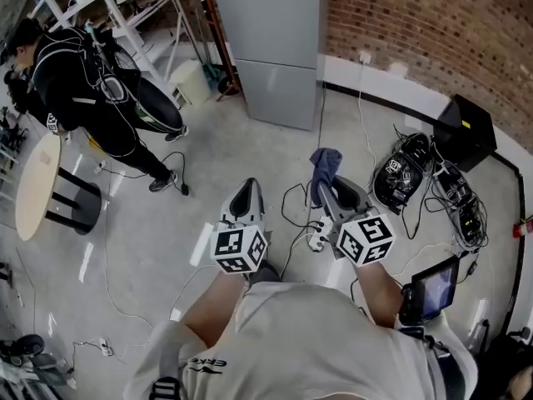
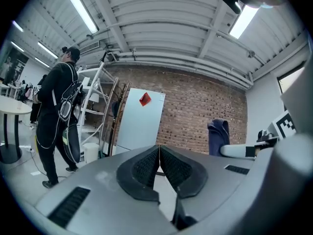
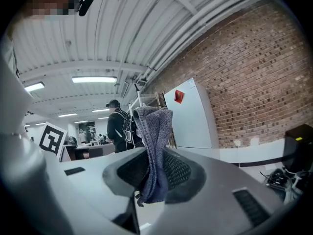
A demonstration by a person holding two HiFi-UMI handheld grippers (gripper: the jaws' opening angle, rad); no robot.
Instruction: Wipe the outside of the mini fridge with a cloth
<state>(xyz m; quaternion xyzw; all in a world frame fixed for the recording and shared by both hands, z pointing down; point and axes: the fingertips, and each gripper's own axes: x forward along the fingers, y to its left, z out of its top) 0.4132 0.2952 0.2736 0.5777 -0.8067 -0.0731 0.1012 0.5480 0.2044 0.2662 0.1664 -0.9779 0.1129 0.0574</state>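
Approach step, as judged. The mini fridge [image 1: 271,48] is not yet touched. The cloth [image 1: 326,163] is held pinched in the right gripper [image 1: 326,192], well short of the fridge. The left gripper [image 1: 247,194], beside it, is closed on nothing. Next, the cloth must be carried to the fridge's face.

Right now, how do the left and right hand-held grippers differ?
The left hand-held gripper has its jaws pressed together with nothing between; the right hand-held gripper is shut on a blue-grey woven cloth. The left hand-held gripper's view ahead is clear; the cloth stands up across the right hand-held gripper's. Shared: both point toward the pale grey fridge, well short of it.
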